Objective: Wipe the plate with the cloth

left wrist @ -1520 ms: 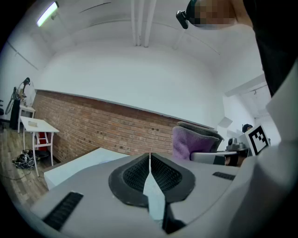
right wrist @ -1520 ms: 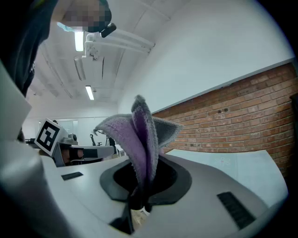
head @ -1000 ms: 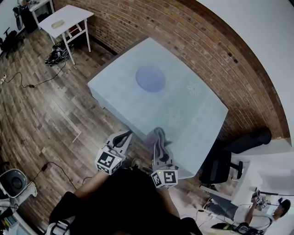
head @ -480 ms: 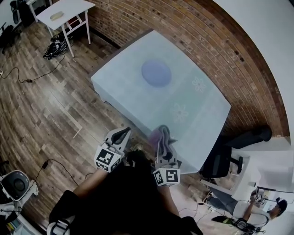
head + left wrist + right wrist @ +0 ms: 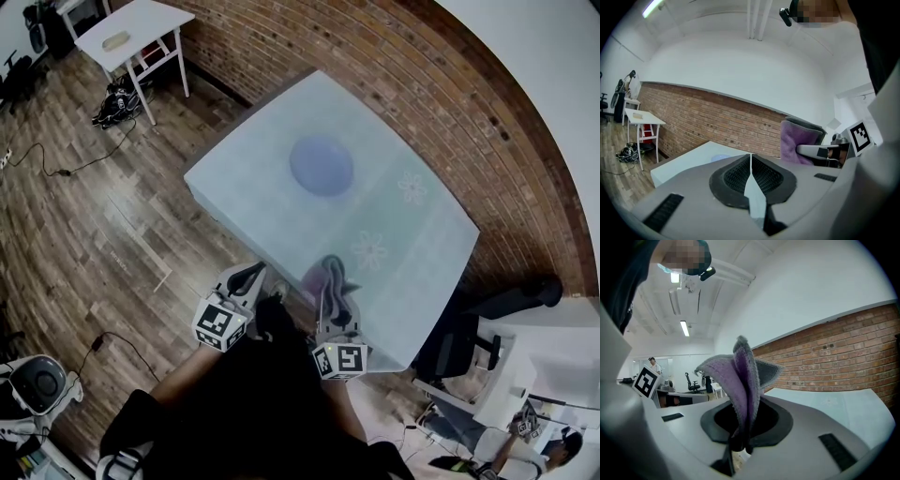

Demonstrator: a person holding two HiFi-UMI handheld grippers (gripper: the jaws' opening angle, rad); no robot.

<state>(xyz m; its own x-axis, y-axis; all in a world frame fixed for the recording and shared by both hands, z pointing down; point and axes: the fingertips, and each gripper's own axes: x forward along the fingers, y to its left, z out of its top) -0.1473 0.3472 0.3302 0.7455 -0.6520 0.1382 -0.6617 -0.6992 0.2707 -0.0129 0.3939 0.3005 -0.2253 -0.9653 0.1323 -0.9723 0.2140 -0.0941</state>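
Cloth (image 5: pixel 740 380) purple, fuzzy, folded; plate (image 5: pixel 322 165) lavender, round.

This is looking like an office or lab workroom — a brick wall (image 5: pixel 450 103) is running behind the cloth-covered table (image 5: pixel 253 183), a black office chair (image 5: pixel 455 333) and white desks (image 5: pixel 534 352) are standing just past its right corner, cables (image 5: pixel 59 172) are trailing over the wood floor (image 5: pixel 103 244) to its left, and strip lights (image 5: pixel 685 328) are glowing overhead.

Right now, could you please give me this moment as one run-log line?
left gripper: shut, empty | right gripper: shut on cloth | plate: on table, apart from cloth
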